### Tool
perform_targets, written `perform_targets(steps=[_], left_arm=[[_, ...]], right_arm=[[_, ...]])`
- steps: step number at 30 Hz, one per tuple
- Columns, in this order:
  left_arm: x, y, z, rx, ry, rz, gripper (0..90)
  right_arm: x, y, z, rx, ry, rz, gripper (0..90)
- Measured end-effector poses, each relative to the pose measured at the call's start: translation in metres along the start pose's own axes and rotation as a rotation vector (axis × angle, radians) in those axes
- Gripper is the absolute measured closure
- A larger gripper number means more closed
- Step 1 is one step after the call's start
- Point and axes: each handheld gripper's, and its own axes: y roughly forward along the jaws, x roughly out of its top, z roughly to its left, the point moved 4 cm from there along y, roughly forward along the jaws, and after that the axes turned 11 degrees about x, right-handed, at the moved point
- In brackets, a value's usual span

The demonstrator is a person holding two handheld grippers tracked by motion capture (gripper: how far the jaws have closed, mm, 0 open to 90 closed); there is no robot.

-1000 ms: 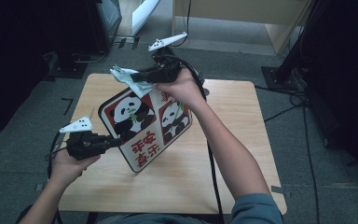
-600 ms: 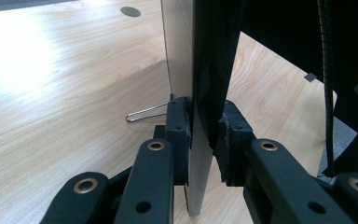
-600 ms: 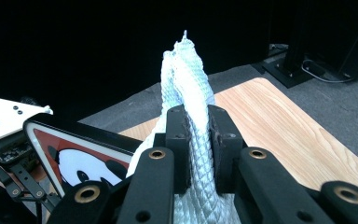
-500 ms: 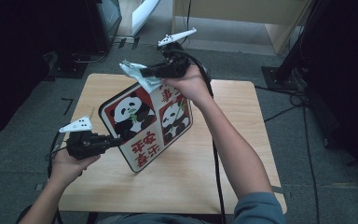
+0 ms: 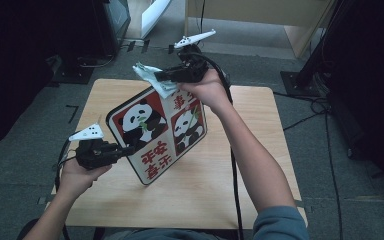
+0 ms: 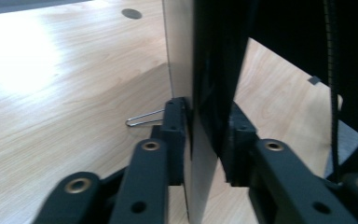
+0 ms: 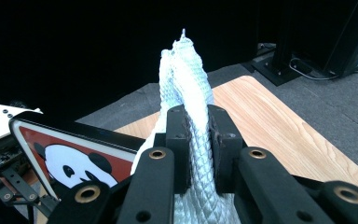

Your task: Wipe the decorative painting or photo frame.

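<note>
Two grippers share the work over a light wooden table [image 5: 240, 195]. The left gripper [image 5: 128, 149] is clamped on the lower left edge of a square panda sign [image 5: 157, 132], a board with a red face, two panda pictures and red characters on white. In the left gripper view its jaws press on both sides of the board's edge [image 6: 200, 154], one pad on the pale side and the other on the dark side. The sign stands tilted on one corner, which appears to rest on the table, though from the high view I cannot be sure that it touches. Its printed face is turned up toward the high camera.

The right gripper [image 5: 161, 76], held above the sign's upper edge, has its jaws pinched nearly together on a white cloth [image 5: 152, 79]. In the right gripper view the cloth [image 7: 186, 93] is a bunched, quilted-looking wad that rises between the pads and sticks up past them. From the high view the cloth hangs against the sign's top corner, near the red characters.

A thin wire clip [image 6: 142, 120] lies flat on the table just beside the left gripper's jaws. Dark grey carpet [image 5: 340, 165] surrounds the table, with black cables trailing across it.
</note>
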Motion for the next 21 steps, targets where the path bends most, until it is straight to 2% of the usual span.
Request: perform_targets(steps=[6,21], left_arm=[[0.0,-0.001,0.0,0.012,-0.005,0.004,78.2],[0.0,-0.001,0.0,0.005,-0.009,0.002,78.5]], right_arm=[[-0.001,-0.004,-0.003,-0.006,-0.005,0.0,81.1],[-0.007,-0.028,-0.026,-0.06,0.045,-0.047,81.1]])
